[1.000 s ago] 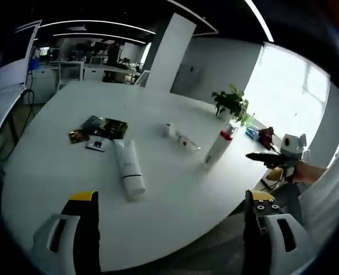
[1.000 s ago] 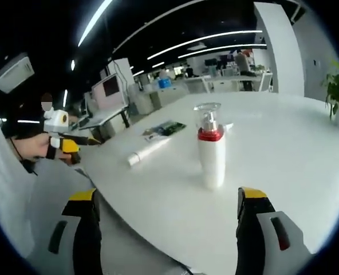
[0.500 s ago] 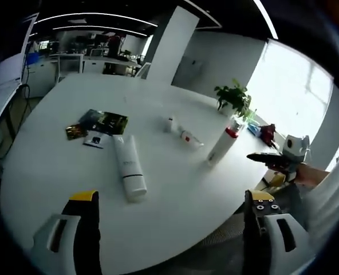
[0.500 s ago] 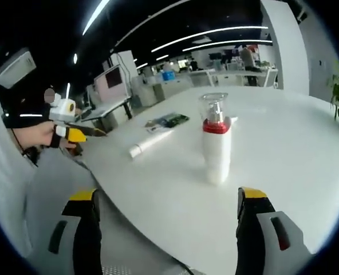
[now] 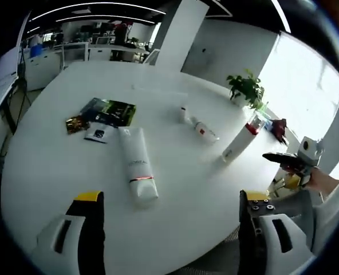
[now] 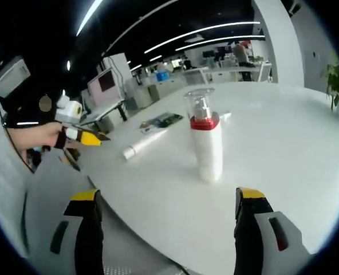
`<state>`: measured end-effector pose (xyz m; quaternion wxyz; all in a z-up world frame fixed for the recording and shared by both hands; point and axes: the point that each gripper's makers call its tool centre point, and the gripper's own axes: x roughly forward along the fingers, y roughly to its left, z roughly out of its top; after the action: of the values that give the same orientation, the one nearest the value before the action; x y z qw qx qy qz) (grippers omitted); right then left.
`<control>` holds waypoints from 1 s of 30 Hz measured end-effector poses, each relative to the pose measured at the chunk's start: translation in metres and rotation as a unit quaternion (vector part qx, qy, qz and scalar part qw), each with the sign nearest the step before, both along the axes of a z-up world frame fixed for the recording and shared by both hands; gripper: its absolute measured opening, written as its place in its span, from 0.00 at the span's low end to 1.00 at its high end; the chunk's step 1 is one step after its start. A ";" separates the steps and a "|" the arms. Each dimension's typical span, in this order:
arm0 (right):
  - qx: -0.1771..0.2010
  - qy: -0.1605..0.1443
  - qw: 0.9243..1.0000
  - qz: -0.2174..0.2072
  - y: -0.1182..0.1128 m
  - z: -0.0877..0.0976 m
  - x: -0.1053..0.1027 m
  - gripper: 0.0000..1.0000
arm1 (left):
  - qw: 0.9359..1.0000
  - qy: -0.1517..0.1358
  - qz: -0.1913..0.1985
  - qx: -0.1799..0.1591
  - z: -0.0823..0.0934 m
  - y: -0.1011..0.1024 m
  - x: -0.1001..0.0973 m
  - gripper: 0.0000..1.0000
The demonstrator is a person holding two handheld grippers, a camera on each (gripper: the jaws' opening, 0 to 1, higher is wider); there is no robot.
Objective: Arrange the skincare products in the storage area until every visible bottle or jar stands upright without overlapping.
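Note:
A white tube (image 5: 138, 172) lies flat on the white table (image 5: 55, 172), beyond my open left gripper (image 5: 169, 229). Farther off, a small white bottle (image 5: 204, 130) with a red label lies on its side. A white pump bottle (image 5: 238, 143) with a red collar and clear cap stands upright near the table's right edge. My right gripper (image 5: 292, 162) hovers off that edge, held by a hand. In the right gripper view the pump bottle (image 6: 207, 146) stands just ahead of my open right gripper (image 6: 169, 229). The tube (image 6: 144, 144) lies behind it, and the left gripper (image 6: 81, 137) shows at the left.
Dark printed sachets (image 5: 109, 112) and a small white packet (image 5: 98, 133) lie left of the tube. A potted plant (image 5: 247, 89) and a red object (image 5: 279, 127) sit at the far right edge. Office desks and monitors (image 6: 106, 86) stand beyond the table.
The left gripper's camera has moved in over the table, so the tube and bottles look nearer. The right gripper's view has shifted slightly. The products themselves have not moved.

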<state>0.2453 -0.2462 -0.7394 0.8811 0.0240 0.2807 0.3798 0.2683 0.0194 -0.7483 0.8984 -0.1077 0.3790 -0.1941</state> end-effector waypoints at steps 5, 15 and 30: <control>0.001 0.010 1.000 -0.006 -0.001 -0.006 0.004 0.96 | 1.000 0.021 0.000 0.003 -0.007 -0.003 0.012 0.89; 0.001 0.016 1.000 -0.017 -0.008 -0.010 0.005 0.96 | 0.993 0.096 -0.013 0.063 -0.036 -0.001 0.036 0.84; 0.011 0.041 0.999 -0.031 -0.007 -0.023 0.003 0.94 | 0.981 0.155 0.004 0.113 -0.056 0.002 0.075 0.73</control>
<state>0.2480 -0.2532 -0.7623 0.8802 0.0574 0.3113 0.3538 0.3434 0.0218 -0.8047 0.8358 -0.0364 0.5328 -0.1271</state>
